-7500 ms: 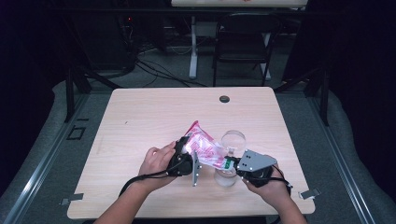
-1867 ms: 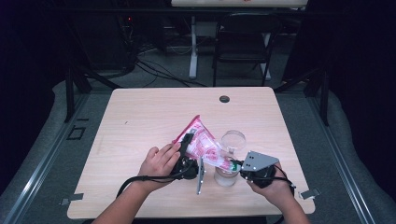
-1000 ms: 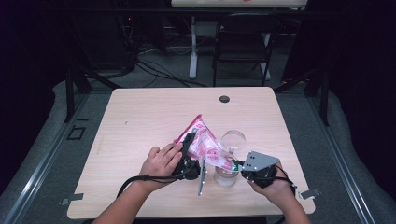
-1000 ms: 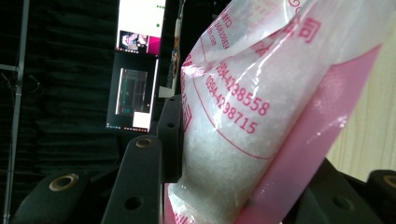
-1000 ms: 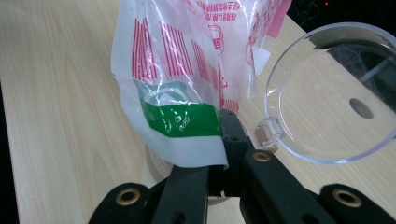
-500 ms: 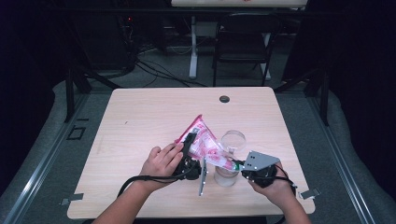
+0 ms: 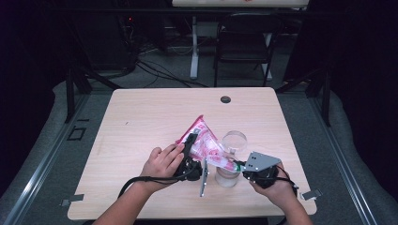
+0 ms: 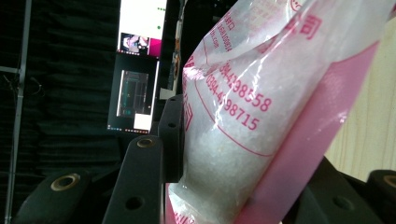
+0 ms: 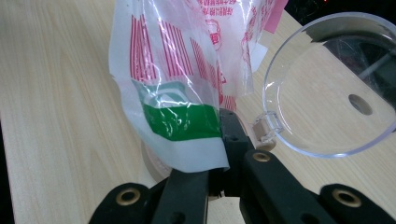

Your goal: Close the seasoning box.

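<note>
A pink and white plastic bag [image 7: 204, 143] is held above the wooden counter [image 7: 141, 122] between both claws, near its front edge, and is tilted with its lower end over a clear glass [image 7: 231, 157] that stands on the counter. The left claw [image 7: 190, 154] is partly closed on the upper body of the bag; in the left gripper view the jaws are pressed against both sides of the bag [image 8: 261, 121], through whose clear film white grains are seen. The right claw [image 7: 237, 165] is closed tight on the bag's lower edge; in the right gripper view the film [image 9: 177, 93] is pinched between the jaws, just beside the rim of the glass [image 9: 327, 84].

Red print is noted on the bag. In the left gripper view the digits "0394-4398558" and, below them, a partly hidden line ending "4-4398715" are read, set inside a red curved outline; characters nearer the top are cut off and not legible. In the right gripper view red vertical stripes, a solid green block and small red characters too fine to read are recorded.

A small dark round fitting [image 7: 225, 99] is set into the counter near its far edge, well apart from the bag
</note>
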Available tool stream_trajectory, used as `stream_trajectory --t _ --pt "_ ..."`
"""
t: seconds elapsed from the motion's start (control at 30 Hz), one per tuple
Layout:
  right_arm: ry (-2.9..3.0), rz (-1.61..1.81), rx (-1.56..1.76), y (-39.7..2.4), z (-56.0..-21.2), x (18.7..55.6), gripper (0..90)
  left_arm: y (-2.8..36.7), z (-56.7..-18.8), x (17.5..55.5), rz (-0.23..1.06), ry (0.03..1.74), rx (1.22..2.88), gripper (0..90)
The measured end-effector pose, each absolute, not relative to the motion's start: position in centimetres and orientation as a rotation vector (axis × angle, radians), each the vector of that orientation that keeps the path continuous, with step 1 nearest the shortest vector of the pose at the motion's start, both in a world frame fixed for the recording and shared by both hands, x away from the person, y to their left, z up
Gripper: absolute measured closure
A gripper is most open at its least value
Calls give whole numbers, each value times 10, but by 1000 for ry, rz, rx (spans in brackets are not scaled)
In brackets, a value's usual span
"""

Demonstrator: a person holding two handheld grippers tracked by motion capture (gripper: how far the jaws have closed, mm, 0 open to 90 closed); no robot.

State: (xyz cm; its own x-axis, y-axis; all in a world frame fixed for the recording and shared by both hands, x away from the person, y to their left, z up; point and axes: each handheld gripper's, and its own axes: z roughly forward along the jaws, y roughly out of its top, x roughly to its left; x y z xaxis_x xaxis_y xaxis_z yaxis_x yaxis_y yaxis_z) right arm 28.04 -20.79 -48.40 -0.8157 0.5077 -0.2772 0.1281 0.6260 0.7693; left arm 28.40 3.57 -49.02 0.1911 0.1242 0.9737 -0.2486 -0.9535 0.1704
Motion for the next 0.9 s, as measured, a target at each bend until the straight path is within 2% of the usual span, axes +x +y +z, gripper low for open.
stream_trajectory --t 0.9 --pt "2371 1066 504 -208 -484 281 900 34 -488 285 1824 -130 2188 649"
